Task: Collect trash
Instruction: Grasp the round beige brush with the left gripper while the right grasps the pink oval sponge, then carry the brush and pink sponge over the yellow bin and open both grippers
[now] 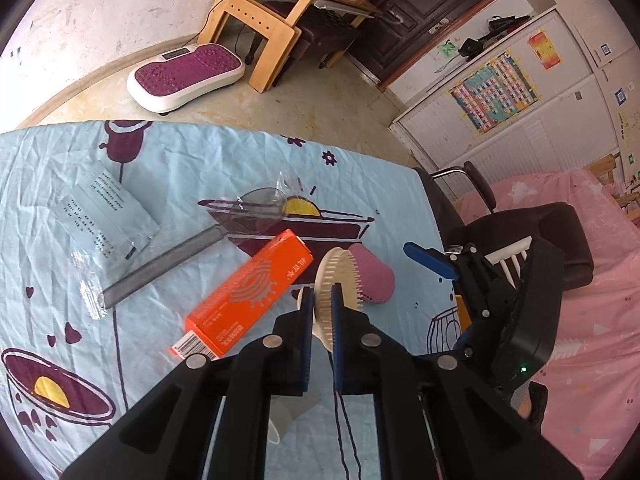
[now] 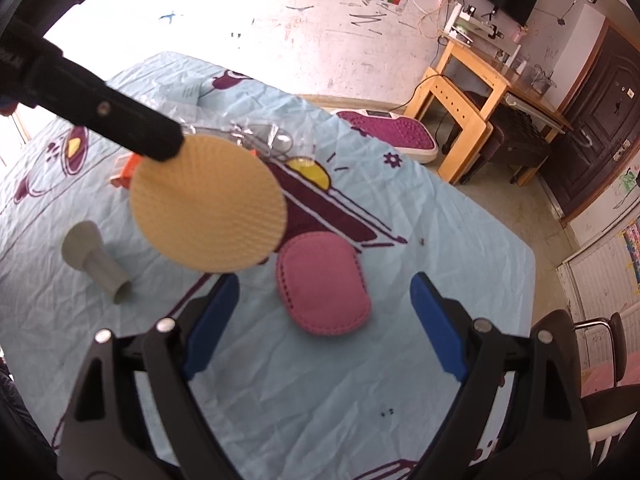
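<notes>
- Left gripper: jaws clamped tight on a thin round brush, pointing steeply down, toward 12 o'clock.
- Right gripper: jaws spread wide, nothing between them, angled steeply down.

Round tan brush in left hand-held gripper above pink pad, blue tablecloth.

The round cream bristled brush has its lower edge hidden between the black left gripper fingers. In the right wrist view, the orange cardboard box at centre left is mostly covered by that brush. Print on the pale-blue packet is too small to read.
</notes>
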